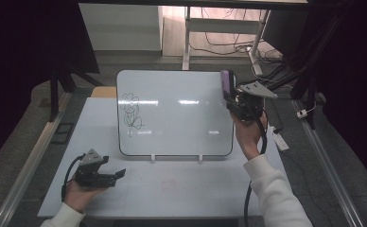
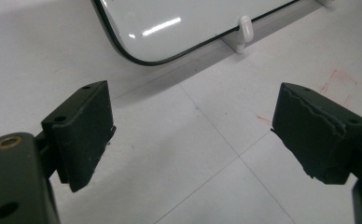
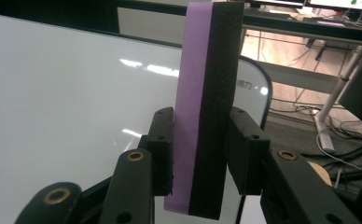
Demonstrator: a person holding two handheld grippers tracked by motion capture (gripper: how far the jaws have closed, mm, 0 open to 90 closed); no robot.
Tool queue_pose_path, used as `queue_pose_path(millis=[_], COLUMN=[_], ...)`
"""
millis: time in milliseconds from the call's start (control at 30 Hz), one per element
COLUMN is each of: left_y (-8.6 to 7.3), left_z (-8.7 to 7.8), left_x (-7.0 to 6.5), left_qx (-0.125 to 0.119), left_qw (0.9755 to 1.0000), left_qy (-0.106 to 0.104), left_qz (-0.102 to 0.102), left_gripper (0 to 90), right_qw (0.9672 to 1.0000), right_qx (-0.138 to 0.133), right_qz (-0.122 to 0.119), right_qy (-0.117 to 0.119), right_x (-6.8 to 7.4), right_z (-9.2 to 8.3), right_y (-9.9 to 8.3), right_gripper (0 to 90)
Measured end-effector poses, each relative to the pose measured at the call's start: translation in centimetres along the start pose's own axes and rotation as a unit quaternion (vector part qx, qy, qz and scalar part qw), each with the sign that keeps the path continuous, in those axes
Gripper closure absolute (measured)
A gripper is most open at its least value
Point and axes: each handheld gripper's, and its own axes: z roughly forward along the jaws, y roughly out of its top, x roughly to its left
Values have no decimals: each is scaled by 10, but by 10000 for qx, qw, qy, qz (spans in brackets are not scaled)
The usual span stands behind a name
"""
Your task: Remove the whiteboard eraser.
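You get no readable text anywhere. The whiteboard carries a black scribble at its left, loops, no letters. A small grey mark sits near the whiteboard's right edge in the right gripper view, too blurred to read. Faint red marks on the table spell nothing.

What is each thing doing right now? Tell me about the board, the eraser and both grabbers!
whiteboard: propped upright on the table, black scribble on its left part, not wiped.
eraser: purple and black, upright, clamped between the jaws, near the board's upper right corner.
right gripper: shut on the eraser, raised.
left gripper: open, holding nothing, low over the table.
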Motion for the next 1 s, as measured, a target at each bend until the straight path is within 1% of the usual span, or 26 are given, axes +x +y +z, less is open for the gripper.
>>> queue_pose_path(millis=[67,100,200,267,300,333,500,533,567,600,633,667,700,733,767,833,867,900,1000], left_y=[0,0,0,0,0,0,0,0,0,0,0,0,0,0,0,0,0,0,0], left_z=[0,0,0,0,0,0,0,0,0,0,0,-1,-1,-1,-1,-1,-1,-1,-1], left_x=[0,-1,-1,0,0,0,0,0,0,0,0,0,0,0,0,0,0,0,0], left_qx=[-3,-3,-4,-12,-12,-11,-16,-23,-25,-29,-38,-46,-56,-65,-70,-76,-72,-71,-72], left_qw=[10000,10000,10000,10000,10000,10000,10000,10000,10000,10000,10000,10000,10000,10000,9999,9999,9999,9999,10000], left_qy=[4,5,2,6,7,9,29,34,32,32,35,31,39,43,46,47,51,50,42], left_qz=[16,16,17,14,7,1,-2,0,-3,-13,-26,-41,-55,-60,-61,-66,-58,-54,-50], left_gripper=[133,133,133,133,133,133,133,133,133,133,133,133,133,133,133,134,134,134,134], right_qw=[10000,9999,9997,9994,9994,9991,9981,9981,9975,9975,9969,9969,9961,9961,9952,9943,9943,9931,9920], right_qx=[-7,-47,-98,-131,-131,-141,-181,-181,-194,-194,-197,-197,-194,-194,-179,-139,-139,-97,-39], right_qz=[-33,-58,-83,-76,-76,-46,-46,-46,-84,-84,-92,-92,-101,-101,-112,-132,-132,-150,-155], right_qy=[36,106,221,306,306,403,590,590,670,670,757,757,854,854,957,1050,1050,1156,1256], right_x=[2,4,8,10,10,12,19,19,22,22,26,26,30,30,34,39,39,44,51], right_z=[-2,-7,-12,-16,-16,-19,-26,-26,-28,-28,-29,-29,-31,-31,-32,-31,-31,-30,-27], right_y=[0,-2,-6,-11,-11,-16,-28,-28,-32,-32,-36,-36,-40,-40,-44,-49,-49,-55,-63], right_gripper=[644,645,645,644,644,644,644,644,644,644,644,644,644,644,644,643,643,642,643])
